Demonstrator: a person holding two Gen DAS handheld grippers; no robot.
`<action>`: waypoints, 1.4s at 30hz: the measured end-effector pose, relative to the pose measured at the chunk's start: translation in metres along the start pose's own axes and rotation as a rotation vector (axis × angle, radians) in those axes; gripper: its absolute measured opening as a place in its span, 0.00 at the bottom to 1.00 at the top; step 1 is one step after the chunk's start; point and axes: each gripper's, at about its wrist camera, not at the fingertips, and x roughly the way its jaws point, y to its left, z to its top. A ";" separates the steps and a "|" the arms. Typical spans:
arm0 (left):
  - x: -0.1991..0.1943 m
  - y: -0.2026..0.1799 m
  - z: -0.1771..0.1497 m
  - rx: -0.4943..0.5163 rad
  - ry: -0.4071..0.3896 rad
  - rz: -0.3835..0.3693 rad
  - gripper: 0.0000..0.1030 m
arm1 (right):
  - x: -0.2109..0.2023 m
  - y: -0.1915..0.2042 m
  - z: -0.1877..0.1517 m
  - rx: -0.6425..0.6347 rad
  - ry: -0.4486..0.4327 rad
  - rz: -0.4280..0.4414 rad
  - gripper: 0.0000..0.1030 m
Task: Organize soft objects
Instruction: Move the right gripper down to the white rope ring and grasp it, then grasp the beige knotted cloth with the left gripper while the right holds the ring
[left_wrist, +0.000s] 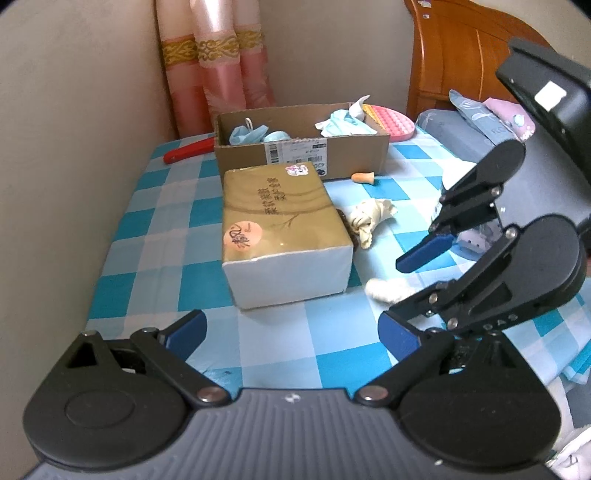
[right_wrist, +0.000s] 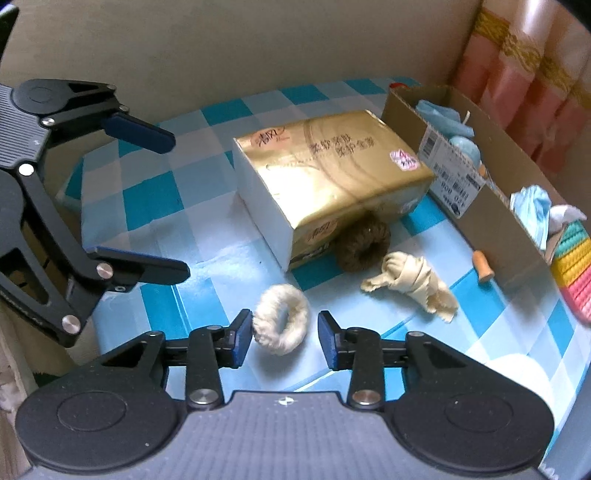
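A cream fluffy scrunchie (right_wrist: 282, 319) lies on the blue checked cloth (right_wrist: 155, 199) between the pads of my right gripper (right_wrist: 285, 339). The jaws stand open: the right pad is clear of the scrunchie and the left pad is at its edge. In the left wrist view the scrunchie (left_wrist: 386, 290) shows between the right gripper's (left_wrist: 394, 291) fingers. A brown scrunchie (right_wrist: 364, 243) rests against the gold tissue pack (right_wrist: 332, 177). A knotted cream cloth (right_wrist: 410, 280) lies beside it. My left gripper (left_wrist: 293, 332) is open and holds nothing, near the cloth's front left.
A cardboard box (left_wrist: 332, 155) with blue masks (left_wrist: 251, 134) stands behind the tissue pack (left_wrist: 284, 221). An orange earplug (left_wrist: 364, 178) lies at its front. A pastel bubble toy (left_wrist: 391, 122) lies at the box's right end, a red handle (left_wrist: 188, 151) at its left. Wall on the left.
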 end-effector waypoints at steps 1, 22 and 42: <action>0.000 0.001 0.000 -0.002 0.001 0.002 0.96 | 0.002 0.000 -0.001 0.011 0.001 -0.001 0.44; -0.007 -0.001 0.009 0.064 -0.004 -0.016 0.96 | 0.002 0.005 -0.022 0.278 -0.061 -0.079 0.39; 0.027 -0.078 0.083 0.424 0.078 -0.124 0.91 | -0.029 0.010 -0.078 0.356 -0.165 -0.071 0.39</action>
